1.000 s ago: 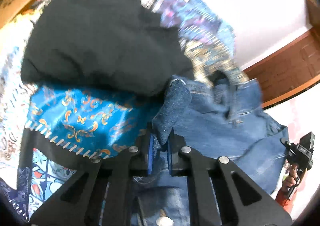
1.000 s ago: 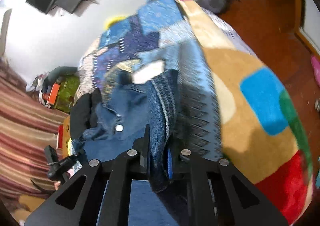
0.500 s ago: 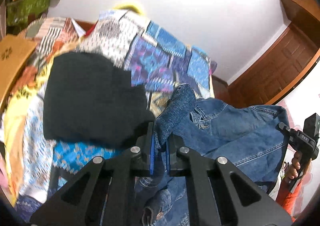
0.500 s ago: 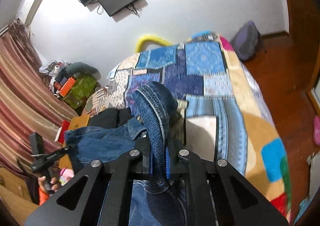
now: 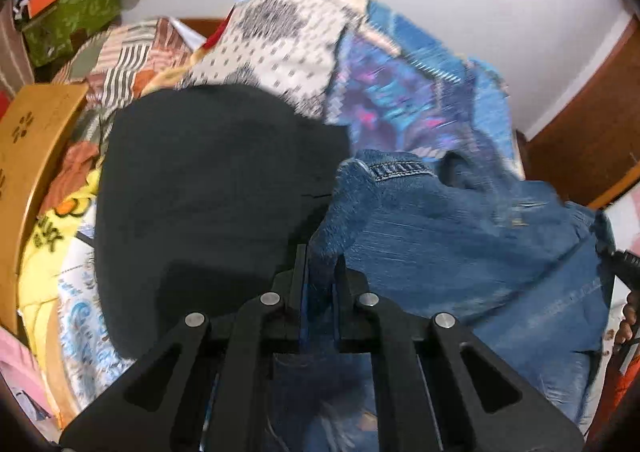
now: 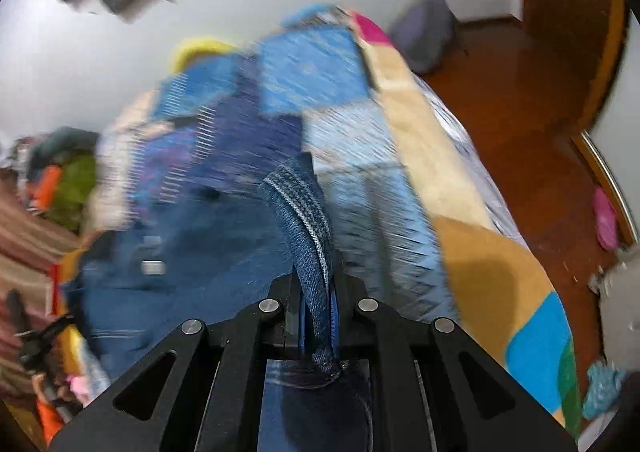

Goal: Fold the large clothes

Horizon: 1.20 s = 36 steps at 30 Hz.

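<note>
Beneath you spreads the patchwork quilt, a soft grid of printed squares covering the bed. On it lies a matte black garment. Your stiff blue denim jacket hangs between both tools: your left gripper clenches a fuzzy fold, your right gripper a stitched hem.

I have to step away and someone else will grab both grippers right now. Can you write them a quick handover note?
Left gripper: shut on a fold of the denim jacket.
Right gripper: shut on a hem edge of the denim jacket.
The jacket hangs between the two grippers above the patchwork bedspread; a black garment lies on the bed to the left.
Done: both grips are secure.
Left: lay the jacket flat on the bedspread, clear of the black garment, then fold it. No fold is visible yet.
</note>
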Each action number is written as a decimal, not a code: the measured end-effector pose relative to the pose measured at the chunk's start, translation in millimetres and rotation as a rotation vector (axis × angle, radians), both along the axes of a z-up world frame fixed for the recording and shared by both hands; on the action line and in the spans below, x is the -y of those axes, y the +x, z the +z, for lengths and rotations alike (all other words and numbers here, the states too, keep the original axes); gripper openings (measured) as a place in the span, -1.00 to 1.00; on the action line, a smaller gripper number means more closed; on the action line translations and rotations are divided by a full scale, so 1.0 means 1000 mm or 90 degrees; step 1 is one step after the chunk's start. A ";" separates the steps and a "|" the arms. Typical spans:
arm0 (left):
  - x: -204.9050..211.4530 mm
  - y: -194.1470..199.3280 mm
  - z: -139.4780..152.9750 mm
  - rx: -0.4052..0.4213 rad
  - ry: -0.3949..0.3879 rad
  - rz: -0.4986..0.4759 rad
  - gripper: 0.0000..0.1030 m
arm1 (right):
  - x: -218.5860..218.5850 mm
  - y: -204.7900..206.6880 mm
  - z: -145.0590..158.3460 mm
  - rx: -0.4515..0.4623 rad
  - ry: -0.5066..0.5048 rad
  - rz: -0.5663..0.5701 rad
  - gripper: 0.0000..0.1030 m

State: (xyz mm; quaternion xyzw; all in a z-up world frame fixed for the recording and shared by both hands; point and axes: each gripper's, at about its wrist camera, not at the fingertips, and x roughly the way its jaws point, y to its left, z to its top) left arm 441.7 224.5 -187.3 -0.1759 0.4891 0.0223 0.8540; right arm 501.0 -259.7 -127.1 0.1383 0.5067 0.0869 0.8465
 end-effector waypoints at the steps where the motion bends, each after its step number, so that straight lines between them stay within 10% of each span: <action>1: -0.004 0.005 -0.011 -0.009 -0.013 0.008 -0.85 | 0.005 0.005 -0.015 -0.021 0.000 -0.006 -0.84; 11: -0.010 0.015 -0.047 -0.037 0.008 0.028 -0.68 | -0.002 0.001 -0.026 0.014 -0.090 0.014 -0.74; 31: 0.014 -0.084 0.026 -0.005 0.111 -0.011 -0.49 | -0.008 -0.113 0.059 0.122 -0.161 0.074 -0.71; 36: 0.017 -0.129 0.050 0.027 0.132 -0.019 -0.05 | -0.012 -0.144 0.071 0.152 -0.152 0.090 -0.09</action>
